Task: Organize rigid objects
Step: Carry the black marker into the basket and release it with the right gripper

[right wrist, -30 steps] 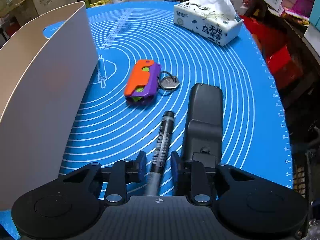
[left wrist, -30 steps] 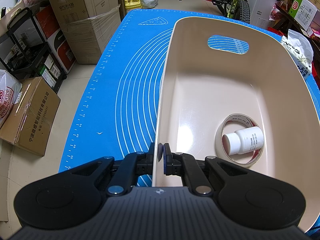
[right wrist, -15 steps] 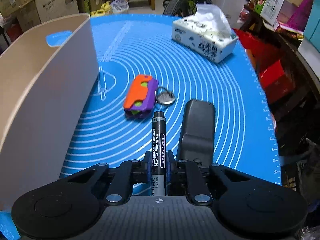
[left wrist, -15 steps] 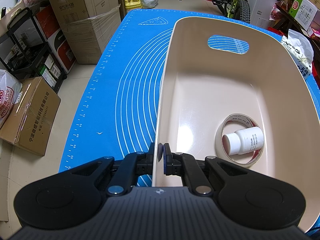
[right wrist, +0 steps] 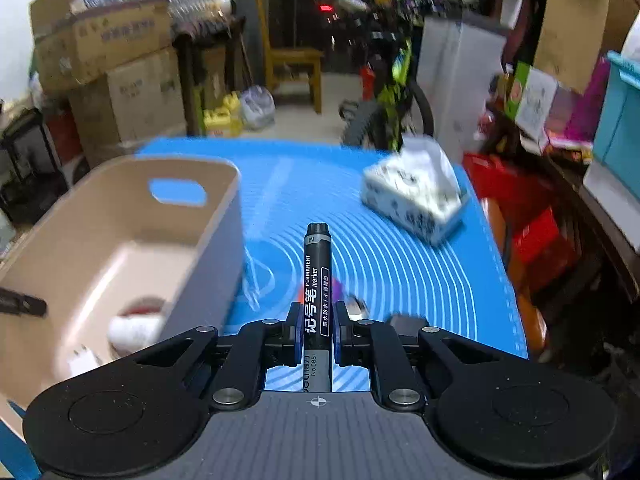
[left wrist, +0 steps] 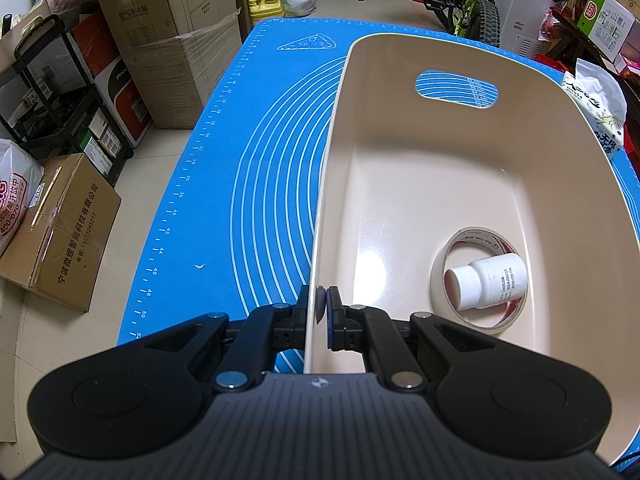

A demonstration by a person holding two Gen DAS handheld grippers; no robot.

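Note:
A beige plastic bin [left wrist: 520, 128] stands on the blue mat [left wrist: 256, 168]. My left gripper [left wrist: 321, 306] is shut on the bin's near left rim. Inside the bin a white pill bottle [left wrist: 486, 281] lies within a roll of tape [left wrist: 444, 276]. My right gripper [right wrist: 317, 324] is shut on a black permanent marker [right wrist: 317, 276], held in the air above the mat and pointing away from me. The bin [right wrist: 120, 232] is to its left, with the bottle [right wrist: 134, 330] blurred inside. An orange and purple toy and a key ring are mostly hidden behind the marker and fingers.
A tissue box [right wrist: 414, 196] sits on the mat at the far right. A black remote [right wrist: 408, 324] peeks out beside the right finger. Cardboard boxes [left wrist: 52, 232], a black rack, a chair and a bicycle [right wrist: 392, 92] surround the table.
My right gripper closed on the marker, lifted it off the mat and tilted up, so the room now fills the view. The left gripper and bin have not moved.

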